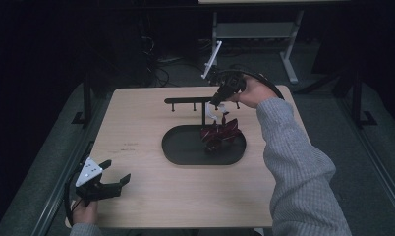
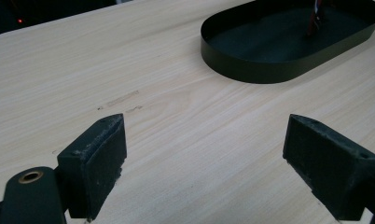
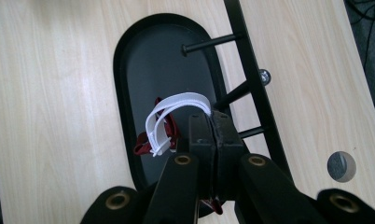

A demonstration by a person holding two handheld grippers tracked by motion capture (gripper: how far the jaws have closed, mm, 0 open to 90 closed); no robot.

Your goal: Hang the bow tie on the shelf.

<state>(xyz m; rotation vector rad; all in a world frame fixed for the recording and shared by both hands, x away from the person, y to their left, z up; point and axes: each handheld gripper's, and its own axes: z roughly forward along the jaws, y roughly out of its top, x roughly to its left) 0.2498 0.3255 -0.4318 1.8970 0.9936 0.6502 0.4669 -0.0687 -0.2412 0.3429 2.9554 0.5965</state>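
White band (image 3: 176,116) pinched in my right gripper (image 3: 213,135) above the black tray (image 1: 181,152), beside its peg rack (image 1: 190,101); red bands (image 1: 220,133) lie in the tray, probably next; my left gripper (image 1: 114,179), fingers wide, idles well short of it.

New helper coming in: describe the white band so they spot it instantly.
Find the black oval tray mid-table. Just above its far end, the right hand-held gripper is shut on a looped white band. The bands heaped in the tray are dark red; this one is white.
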